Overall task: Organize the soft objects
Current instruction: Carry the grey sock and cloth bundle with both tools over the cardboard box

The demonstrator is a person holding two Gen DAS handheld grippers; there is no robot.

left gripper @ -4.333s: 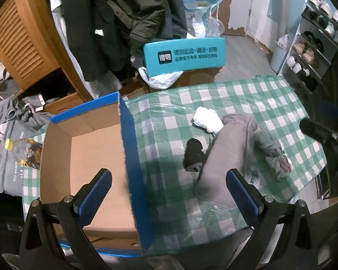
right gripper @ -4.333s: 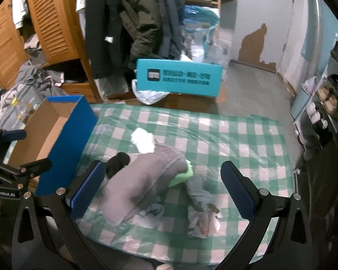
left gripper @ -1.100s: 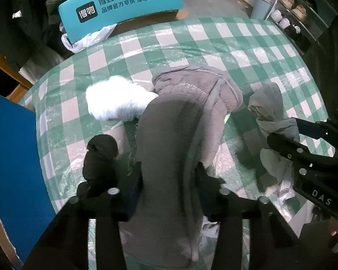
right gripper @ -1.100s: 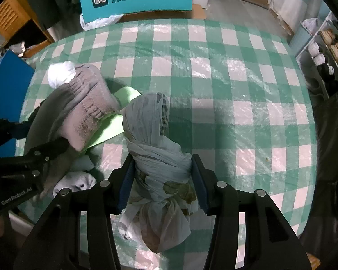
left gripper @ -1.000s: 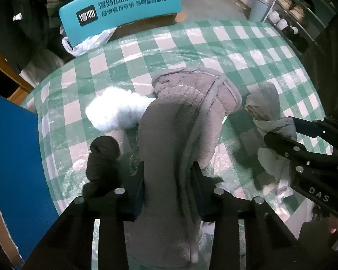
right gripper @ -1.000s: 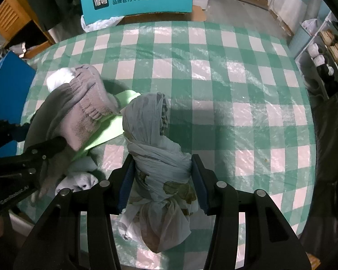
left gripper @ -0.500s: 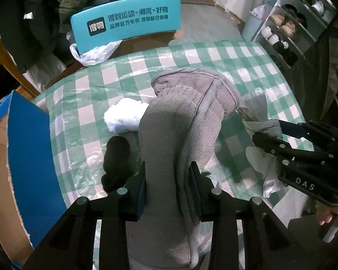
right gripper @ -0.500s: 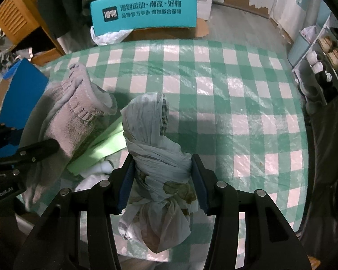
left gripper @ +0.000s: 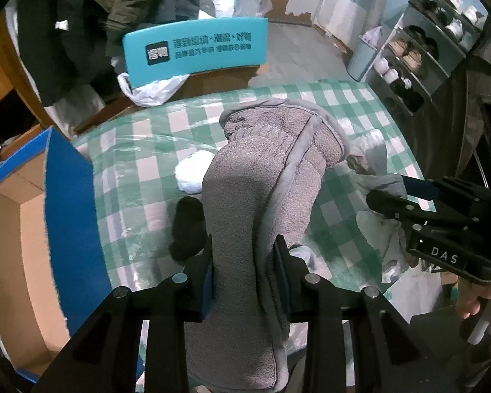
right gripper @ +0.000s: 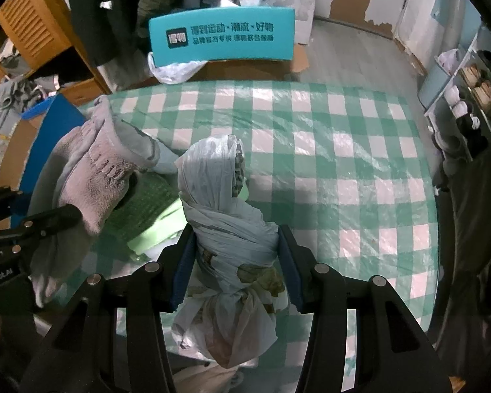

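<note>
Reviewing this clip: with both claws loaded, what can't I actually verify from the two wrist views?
- Left wrist: the black soft item is partly hidden behind the grey fleece and the left claw.
- Left wrist: the cardboard box floor is cut off by the frame edge.
- Right wrist: what is inside the knotted bundle in the right claw; its wrapping hides it.
</note>
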